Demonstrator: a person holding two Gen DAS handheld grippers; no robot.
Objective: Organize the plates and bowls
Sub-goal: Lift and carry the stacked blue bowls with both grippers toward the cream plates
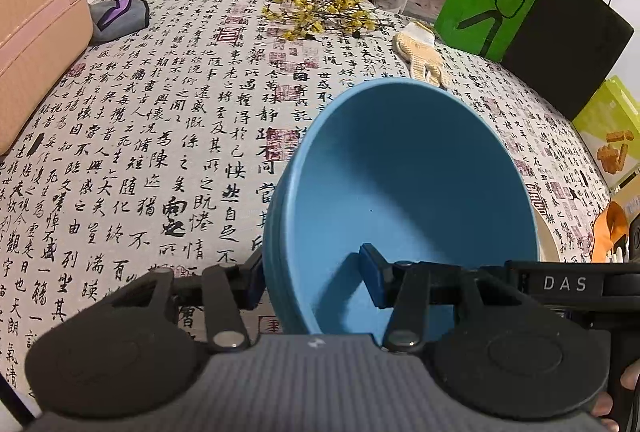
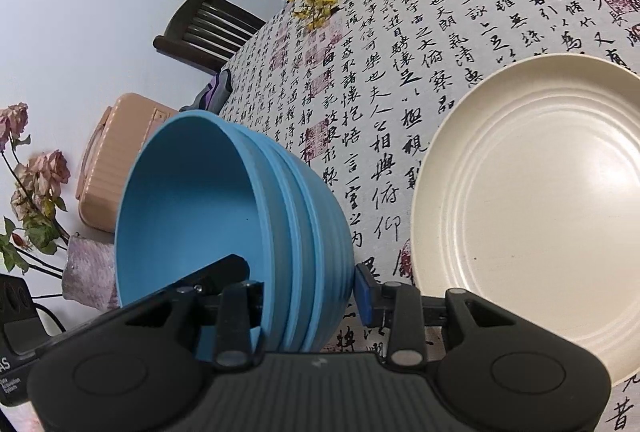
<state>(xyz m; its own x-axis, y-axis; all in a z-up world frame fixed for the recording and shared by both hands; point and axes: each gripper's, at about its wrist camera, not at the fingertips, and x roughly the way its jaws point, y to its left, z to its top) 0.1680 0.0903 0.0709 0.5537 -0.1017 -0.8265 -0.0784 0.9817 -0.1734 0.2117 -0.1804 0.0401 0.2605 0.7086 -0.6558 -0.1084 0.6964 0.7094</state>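
1. A calligraphy-print cloth [image 1: 160, 160] covers the worktop.
2. Yellow flower sprigs [image 1: 316, 12] lie at twelve o'clock.
3. A knitted glove [image 1: 420, 52] lies at one o'clock.
4. A peach case [image 1: 36, 32] sits at ten o'clock.
5. A green bag [image 1: 488, 0] stands at two o'clock.

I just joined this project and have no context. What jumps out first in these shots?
A blue bowl, tilted, is gripped at its rim by both the left claw and the right claw. Beside it a cream plate lies on the calligraphy tablecloth.
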